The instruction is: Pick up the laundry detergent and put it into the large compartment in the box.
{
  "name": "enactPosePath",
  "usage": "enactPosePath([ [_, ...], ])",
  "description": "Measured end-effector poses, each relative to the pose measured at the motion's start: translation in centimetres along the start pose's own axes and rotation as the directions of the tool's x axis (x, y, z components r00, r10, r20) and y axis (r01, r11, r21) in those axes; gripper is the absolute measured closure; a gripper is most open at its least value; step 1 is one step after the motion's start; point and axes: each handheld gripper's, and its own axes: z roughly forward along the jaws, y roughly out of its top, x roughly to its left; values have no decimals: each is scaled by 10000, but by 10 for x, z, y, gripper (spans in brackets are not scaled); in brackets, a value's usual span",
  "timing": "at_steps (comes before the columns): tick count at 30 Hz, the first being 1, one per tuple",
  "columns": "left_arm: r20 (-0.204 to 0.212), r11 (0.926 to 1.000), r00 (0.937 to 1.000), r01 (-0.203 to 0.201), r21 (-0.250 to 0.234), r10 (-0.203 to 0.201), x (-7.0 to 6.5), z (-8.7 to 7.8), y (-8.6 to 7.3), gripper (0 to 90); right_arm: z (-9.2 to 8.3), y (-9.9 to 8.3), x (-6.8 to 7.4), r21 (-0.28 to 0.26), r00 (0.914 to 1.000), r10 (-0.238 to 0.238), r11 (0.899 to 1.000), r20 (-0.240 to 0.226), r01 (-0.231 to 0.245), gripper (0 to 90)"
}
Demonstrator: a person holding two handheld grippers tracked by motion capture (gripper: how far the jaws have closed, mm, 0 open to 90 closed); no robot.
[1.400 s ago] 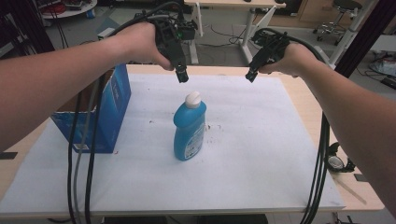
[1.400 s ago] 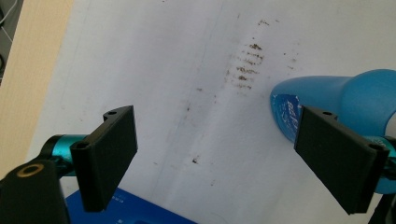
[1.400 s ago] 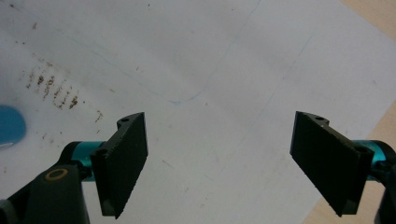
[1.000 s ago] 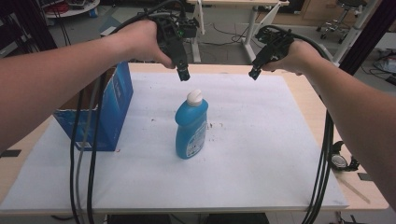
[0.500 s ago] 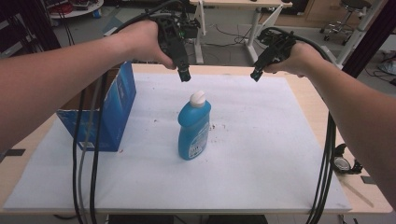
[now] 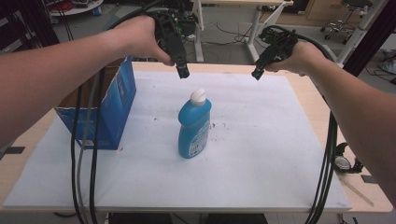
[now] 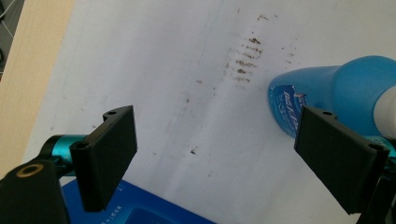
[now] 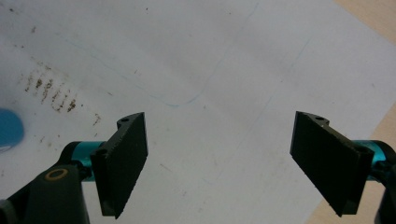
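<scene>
Blue bottle stands upright near the middle of the white sheet, white cap on, nothing touching it. Open blue box sits at the sheet's left edge, well apart from the bottle. Left gripper hangs above and just behind the bottle cap; its own view shows the jaws spread wide and empty, bottle lying past the right jaw, box corner below. Right gripper hovers over the far right of the sheet, jaws likewise wide apart with bare sheet between them. Judgement: work barely begun. No grasp made, bottle not lifted. Approach, grasp and any move toward the box all remain.
</scene>
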Motion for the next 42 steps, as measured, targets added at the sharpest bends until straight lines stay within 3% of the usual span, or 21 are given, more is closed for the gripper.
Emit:
enactPosePath([
  [11,193,9993,9998,106,-354,-100,-10,-17,-10,133,1,1,2,95,10000,-52,9999,38,52,184],
  [25,435,9972,9990,100,-735,-68,-35,-44,-26,132,-3,-3,3,-10,9999,-134,9999,73,135,184],
  [42,909,9958,9959,59,-914,24,-70,-34,-27,132,-3,-10,3,-73,9998,-179,9998,34,179,184],
])
